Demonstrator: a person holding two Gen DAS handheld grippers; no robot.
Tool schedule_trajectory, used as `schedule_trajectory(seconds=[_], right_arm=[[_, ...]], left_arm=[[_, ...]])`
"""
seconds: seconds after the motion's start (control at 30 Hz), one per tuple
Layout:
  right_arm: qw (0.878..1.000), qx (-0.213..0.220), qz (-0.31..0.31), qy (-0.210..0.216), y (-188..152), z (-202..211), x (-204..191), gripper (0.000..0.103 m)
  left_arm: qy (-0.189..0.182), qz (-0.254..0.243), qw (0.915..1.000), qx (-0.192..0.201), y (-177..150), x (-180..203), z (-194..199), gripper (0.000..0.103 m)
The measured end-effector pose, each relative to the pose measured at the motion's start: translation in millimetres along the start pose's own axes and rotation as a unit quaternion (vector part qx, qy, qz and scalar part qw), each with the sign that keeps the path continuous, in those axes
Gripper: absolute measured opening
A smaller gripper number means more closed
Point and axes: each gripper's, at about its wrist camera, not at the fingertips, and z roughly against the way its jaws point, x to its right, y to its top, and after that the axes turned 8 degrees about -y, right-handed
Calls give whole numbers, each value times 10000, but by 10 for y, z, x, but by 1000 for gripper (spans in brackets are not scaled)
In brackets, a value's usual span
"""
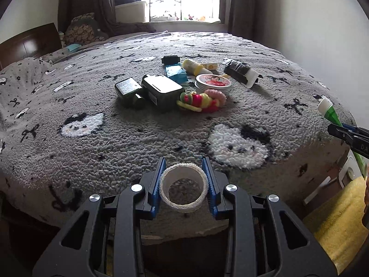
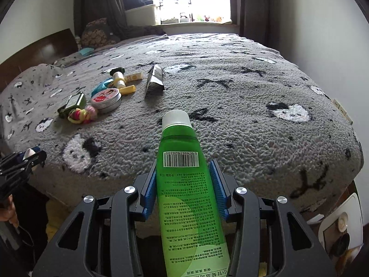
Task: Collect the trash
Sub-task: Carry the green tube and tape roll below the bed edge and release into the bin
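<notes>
Over the near edge of the bed (image 1: 161, 138), the left gripper (image 1: 183, 173) clamps a white tape ring (image 1: 183, 190). Only the right wrist view shows the right gripper (image 2: 183, 177) gripping a green tube (image 2: 182, 184), barcode up. The remaining clutter, including a round tin (image 1: 213, 82), lies mid-bed.

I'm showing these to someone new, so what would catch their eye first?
Probably the green tube with a white cap, clamped in the right gripper in the foreground. Next, the white tape ring pinched in the left gripper. Behind them, a cluster of small items lies mid-bed on the grey blanket.
</notes>
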Motion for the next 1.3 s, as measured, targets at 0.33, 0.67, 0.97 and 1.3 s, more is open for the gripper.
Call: schedule_trajectory(seconds=[0.33,0.67,0.97,1.3], right_arm=[[9962,-281,315,762,-425,300,-294,44],[9854,-1180,656,1040,-879,-10,-705,44],[9632,-2310,676,1194,-1279,-423,-963,44],[9440,-3052,692,1045,-1510,-840,-1132,44]], left_arm=[[-138,-57,9999,9,-291,188,300,30],[-372,146,9938,-1038,-958,172,-95,31],[-668,340,9797,-1859,-1331,121,-476,31],[-896,449,9573,-2712,-1615,98,-873,31]])
